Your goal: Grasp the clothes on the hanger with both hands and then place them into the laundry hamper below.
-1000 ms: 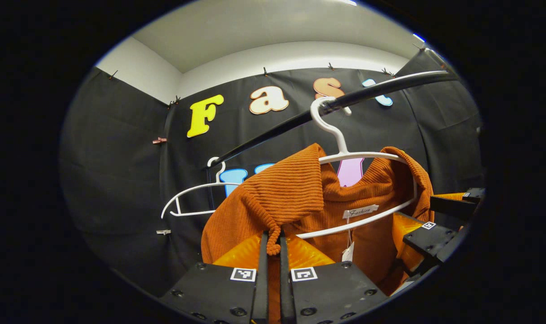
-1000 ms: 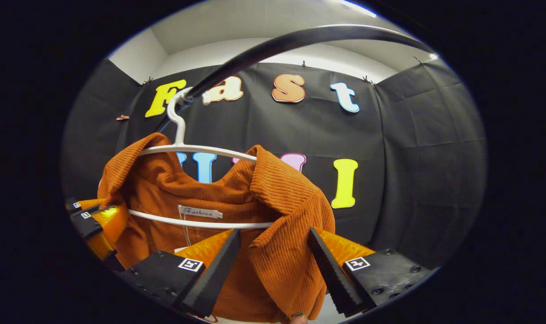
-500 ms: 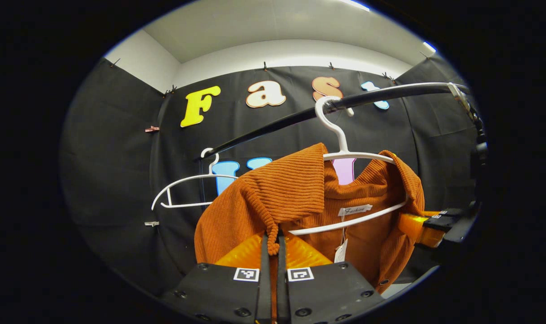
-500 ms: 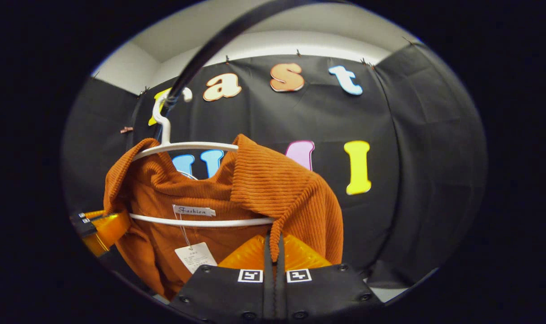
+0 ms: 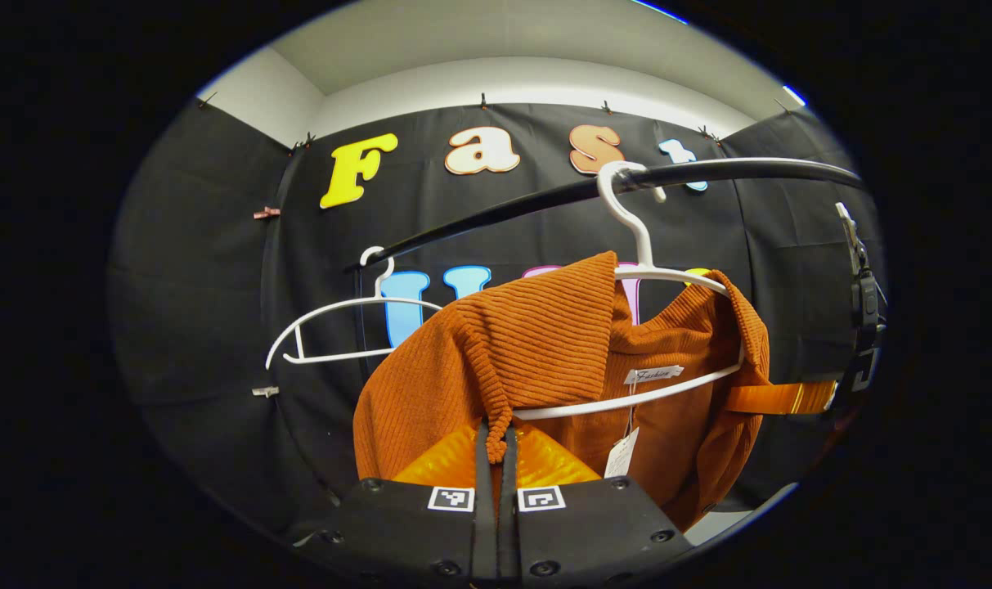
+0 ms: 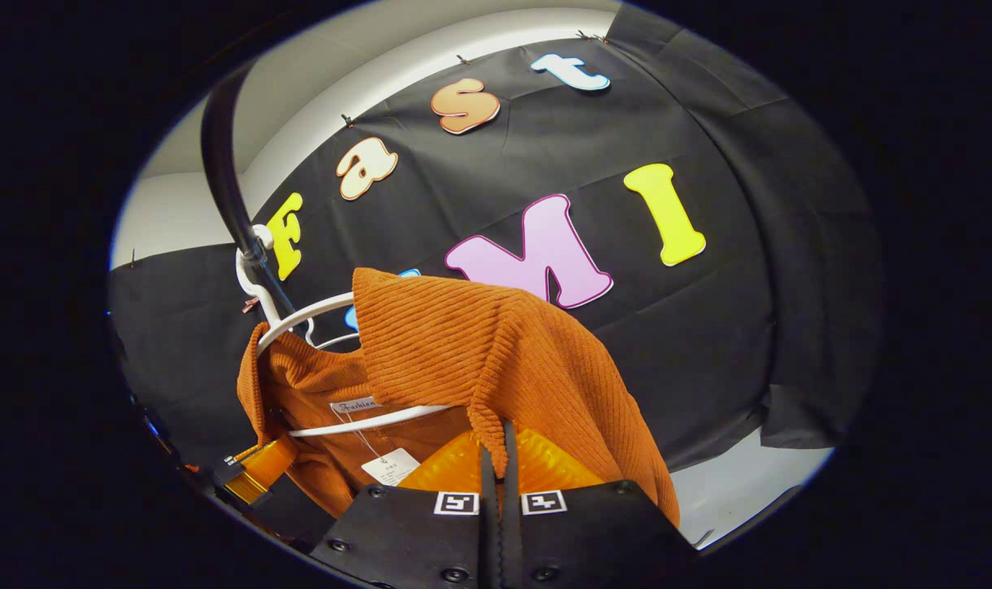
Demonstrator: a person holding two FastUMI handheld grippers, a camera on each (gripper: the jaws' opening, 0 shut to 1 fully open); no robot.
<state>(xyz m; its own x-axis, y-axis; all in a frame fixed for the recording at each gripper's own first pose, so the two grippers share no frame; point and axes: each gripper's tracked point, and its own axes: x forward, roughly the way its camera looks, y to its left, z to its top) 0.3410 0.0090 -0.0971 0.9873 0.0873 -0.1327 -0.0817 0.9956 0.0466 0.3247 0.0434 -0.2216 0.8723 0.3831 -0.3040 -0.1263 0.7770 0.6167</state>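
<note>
Pinching the orange garment (image 5: 536, 343) at both shoulders
Left gripper (image 5: 496, 442) and right gripper (image 6: 496, 446) clench ribbed fabric; white hanger (image 5: 639, 245) hooks the black rail (image 5: 504, 217).

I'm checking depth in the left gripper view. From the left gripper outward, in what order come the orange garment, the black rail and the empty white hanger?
From the left gripper:
1. Orange garment, pinched at its shoulder edge, dead ahead.
2. Black rail, above, right.
3. Empty white hanger, up the rail, left.
</note>
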